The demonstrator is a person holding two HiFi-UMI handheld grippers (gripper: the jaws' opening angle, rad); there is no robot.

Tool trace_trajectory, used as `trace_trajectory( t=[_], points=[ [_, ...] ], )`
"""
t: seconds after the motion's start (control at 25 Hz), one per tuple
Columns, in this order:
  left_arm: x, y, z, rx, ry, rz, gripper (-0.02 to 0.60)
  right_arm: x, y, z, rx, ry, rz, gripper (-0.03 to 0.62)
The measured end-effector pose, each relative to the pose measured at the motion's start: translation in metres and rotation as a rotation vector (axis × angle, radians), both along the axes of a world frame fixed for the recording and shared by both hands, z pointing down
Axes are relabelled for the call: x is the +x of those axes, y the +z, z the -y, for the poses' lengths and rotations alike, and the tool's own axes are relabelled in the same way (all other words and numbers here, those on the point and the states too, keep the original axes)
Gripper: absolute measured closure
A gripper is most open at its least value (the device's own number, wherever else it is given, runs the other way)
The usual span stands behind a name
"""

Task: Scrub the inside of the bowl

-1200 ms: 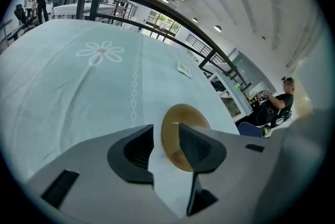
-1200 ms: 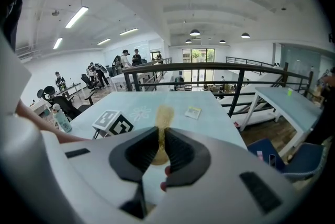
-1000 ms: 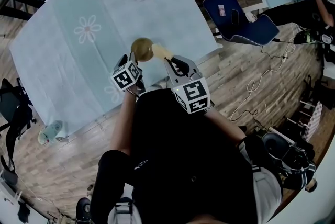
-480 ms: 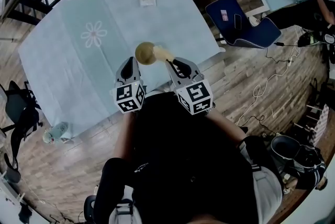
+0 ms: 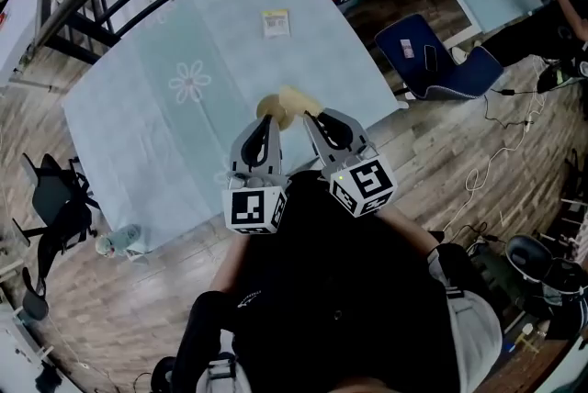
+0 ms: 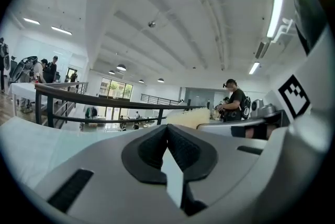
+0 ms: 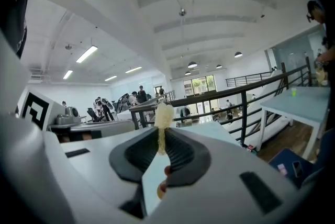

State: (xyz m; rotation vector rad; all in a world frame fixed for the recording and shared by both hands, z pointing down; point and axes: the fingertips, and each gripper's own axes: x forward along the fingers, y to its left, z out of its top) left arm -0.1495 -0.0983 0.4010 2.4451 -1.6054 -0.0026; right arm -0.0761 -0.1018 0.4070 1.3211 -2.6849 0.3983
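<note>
Right gripper (image 7: 161,139) is clamped hard on the sponge (image 7: 164,113), folks: a pale yellow, crumbly-looking tuft squeezed thin between the dark pads and fanning out above them. Left gripper (image 6: 167,131) has its jaws pressed together, pad against pad, and nothing shows between them.

Down to the head view: the big table (image 5: 165,134), draped in pale blue cloth, fills the middle of the picture at a slant, with a white flower print (image 5: 190,81) out on the left half. Now the bowl (image 5: 268,106): round, tan, wood-coloured, sitting on the cloth toward the near edge, right at the tip of the left gripper, which covers its near side so only a crescent shows. The sponge sits just beside its right rim; whether it touches the bowl, I cannot tell. Well beyond, a small yellow-and-white card (image 5: 276,22) lies flat on the cloth.
</note>
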Motion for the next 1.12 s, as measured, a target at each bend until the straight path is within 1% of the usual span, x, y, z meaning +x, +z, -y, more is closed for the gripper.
trace_trajectory(
  t=[0.16,0.24,0.4,0.48,0.56,0.76,0.92,1.12],
  points=[
    [-0.006,-0.027,-0.009,0.081,-0.028,-0.039,0.568,-0.010,-0.025,-0.011,0.050,-0.049,0.067,0.551],
    [-0.004,-0.029,-0.014,0.109,-0.030,-0.040,0.568,-0.017,-0.026,-0.018,0.077,-0.077,0.080,0.551],
    [0.004,-0.012,-0.025,0.067,-0.014,-0.062,0.568,-0.030,-0.017,-0.030,0.101,-0.124,0.078,0.551],
    [0.005,-0.013,-0.030,0.071,-0.021,-0.067,0.568,-0.030,-0.018,-0.033,0.110,-0.135,0.073,0.551],
    [0.006,-0.014,-0.032,0.078,-0.034,-0.072,0.568,-0.024,-0.019,-0.033,0.111,-0.124,0.070,0.551],
    [-0.004,-0.006,-0.035,0.050,-0.079,-0.092,0.568,-0.013,-0.016,-0.033,0.101,-0.079,0.077,0.553],
    [-0.011,-0.006,-0.037,0.051,-0.115,-0.118,0.568,-0.012,-0.018,-0.036,0.112,-0.083,0.065,0.553],
    [-0.010,-0.007,-0.042,0.058,-0.121,-0.111,0.568,-0.013,-0.020,-0.039,0.114,-0.095,0.059,0.553]
  ],
)
